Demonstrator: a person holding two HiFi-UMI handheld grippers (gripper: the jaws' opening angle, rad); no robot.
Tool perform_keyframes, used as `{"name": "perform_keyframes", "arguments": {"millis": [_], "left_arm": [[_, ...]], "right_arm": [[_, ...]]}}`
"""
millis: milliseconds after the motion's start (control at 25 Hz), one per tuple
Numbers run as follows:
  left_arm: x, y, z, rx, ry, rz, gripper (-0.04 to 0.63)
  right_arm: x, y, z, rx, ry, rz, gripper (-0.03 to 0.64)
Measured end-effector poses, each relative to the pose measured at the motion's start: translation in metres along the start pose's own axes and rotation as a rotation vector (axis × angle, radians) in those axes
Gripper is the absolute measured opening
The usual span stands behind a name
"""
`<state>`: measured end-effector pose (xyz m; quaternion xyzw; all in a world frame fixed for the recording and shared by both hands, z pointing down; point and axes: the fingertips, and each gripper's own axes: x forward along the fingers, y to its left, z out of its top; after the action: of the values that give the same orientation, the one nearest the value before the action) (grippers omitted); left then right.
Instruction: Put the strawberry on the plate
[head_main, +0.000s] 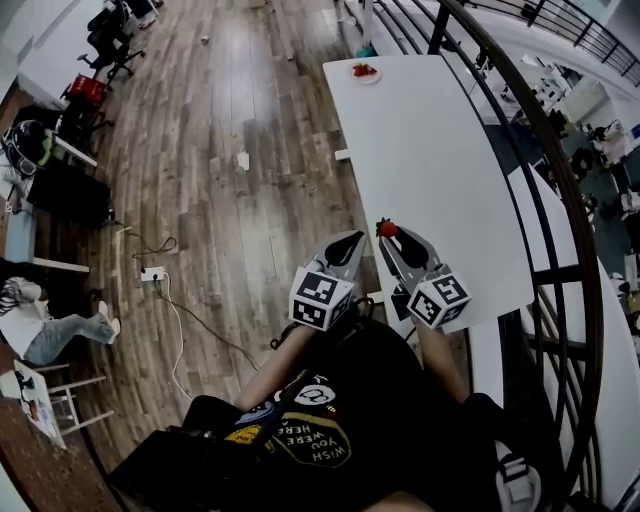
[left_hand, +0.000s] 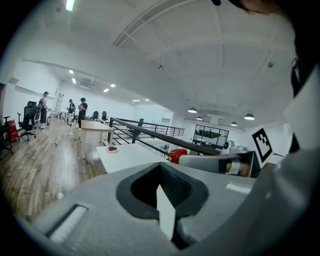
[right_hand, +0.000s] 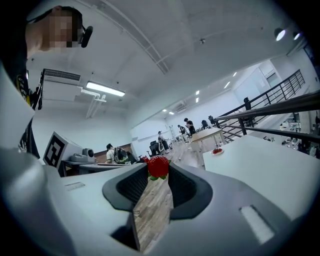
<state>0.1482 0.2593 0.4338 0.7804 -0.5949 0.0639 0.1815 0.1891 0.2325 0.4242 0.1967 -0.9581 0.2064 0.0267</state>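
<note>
Red, soft and light, so the strawberry (right_hand: 158, 166) is going to bruise way before it slips. It's pinched at the very tips of the right gripper (right_hand: 158, 173), whose fingers (right_hand: 181, 186) are clamped on its sides with the green cap pointing down, held up over the near end of the white desk (head_main: 430, 150). I'd keep the squeeze gentle and on the fat middle, not the tip. The left gripper (left_hand: 161, 172) has its fingers together with nothing in them, sitting just left of the right one. The plate (head_main: 366, 71) is way off at the far end of the desk. It has some red bits (head_main: 364, 69) on it, too tiny for me to identify. I also can't see how deep the berry sits in the pads.
</note>
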Motion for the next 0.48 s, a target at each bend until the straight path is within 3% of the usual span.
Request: {"name": "perform_keyframes", "arguments": {"millis": [480], "left_arm": [[0.008, 0.060, 0.028, -0.012, -0.030, -0.055, 0.002]], "right_arm": [[0.054, 0.006, 0.015, -0.027, 0.005, -0.067, 0.132]]}}
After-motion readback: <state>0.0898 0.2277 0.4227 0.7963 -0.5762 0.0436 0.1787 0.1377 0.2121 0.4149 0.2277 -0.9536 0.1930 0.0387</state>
